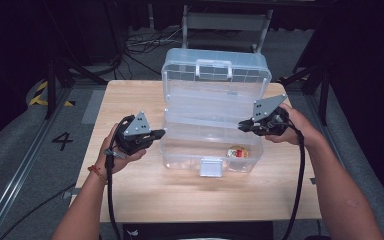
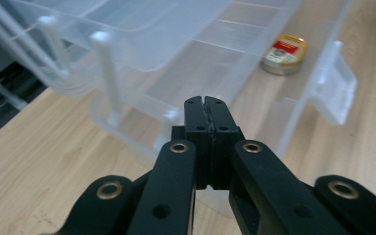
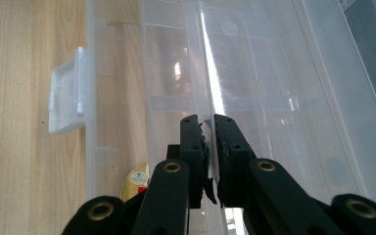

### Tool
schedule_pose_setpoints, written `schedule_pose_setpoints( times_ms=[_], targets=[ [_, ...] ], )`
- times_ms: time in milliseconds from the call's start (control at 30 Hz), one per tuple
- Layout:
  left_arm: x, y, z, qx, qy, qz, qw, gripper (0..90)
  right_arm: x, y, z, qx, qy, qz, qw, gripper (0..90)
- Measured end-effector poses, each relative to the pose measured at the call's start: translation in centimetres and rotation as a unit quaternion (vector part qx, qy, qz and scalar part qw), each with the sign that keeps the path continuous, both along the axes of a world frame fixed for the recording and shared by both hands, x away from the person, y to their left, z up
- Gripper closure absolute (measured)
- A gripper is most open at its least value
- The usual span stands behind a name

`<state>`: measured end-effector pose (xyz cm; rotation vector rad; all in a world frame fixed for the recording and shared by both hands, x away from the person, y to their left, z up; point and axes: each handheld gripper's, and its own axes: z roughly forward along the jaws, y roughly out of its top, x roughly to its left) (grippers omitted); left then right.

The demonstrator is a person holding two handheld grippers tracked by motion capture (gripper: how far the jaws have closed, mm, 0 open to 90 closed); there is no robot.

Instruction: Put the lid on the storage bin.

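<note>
**Clear box open on the table, a gripper at each end**

A wooden table point(image 1: 130, 190) carries a clear plastic box point(image 1: 180, 150) that stands open near the middle. Its lid point(image 1: 215, 70) is tipped up and back, with the carry handle point(image 1: 213, 67) at the far side. Inside, a clear lift-out tray point(image 1: 205, 131) sits raised over the base; in the left gripper view its thin white support arms point(image 2: 106, 73) stand at the box's near end. A white latch point(image 1: 211, 167) hangs on the front wall.

The person's left hand point(image 1: 120, 150) holds the left gripper point(image 1: 160, 133) at the box's left end, tips pointing in at the wall. In the left gripper view the two black jaws are pressed flat together with nothing between them, the tips point(image 2: 205, 103) just over the box's corner.

The right hand point(image 1: 292, 127) holds the right gripper point(image 1: 241, 126) at the box's right end, tips over the tray's edge. In the right gripper view its jaws point(image 3: 205, 122) stand almost together, clenched on the thin clear edge of the tray that runs up between the pads.

A small round tin point(image 1: 237, 152), gold with a red label, lies on the floor of the box's base, toward the right and near the front wall. The left gripper view shows it behind the clear wall beside the latch point(image 2: 335, 83); the right gripper view shows a part of it point(image 3: 138, 178) below the left jaw.
</note>
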<state>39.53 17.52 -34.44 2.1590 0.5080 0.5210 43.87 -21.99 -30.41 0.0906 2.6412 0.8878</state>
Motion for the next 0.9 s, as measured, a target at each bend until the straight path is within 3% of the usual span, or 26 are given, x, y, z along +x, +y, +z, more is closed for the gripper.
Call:
schedule_pose_setpoints(
  times_ms=[267, 600, 733, 900],
  targets=[
    [2.9, 0.3, 0.1, -0.064, 0.000, 0.046, 0.9969, 90.0, -0.1, 0.1, 0.0, -0.003, -0.004, -0.001, 1.0000, 83.9],
    [6.0, 0.1, 1.3, -0.087, -0.009, 0.069, 0.9937, 90.0, -0.2, 0.1, 0.0, -0.007, -0.004, 0.003, 1.0000, 84.0],
    [7.1, 0.1, 1.8, -0.113, -0.006, 0.074, 0.9908, 90.0, -0.2, 0.2, -0.1, -0.006, -0.003, 0.001, 1.0000, 84.0],
    [8.0, -0.2, 2.0, -0.123, -0.003, 0.083, 0.9889, 90.0, -0.3, 0.1, -0.1, -0.004, -0.003, 0.001, 1.0000, 83.9]
  ],
)
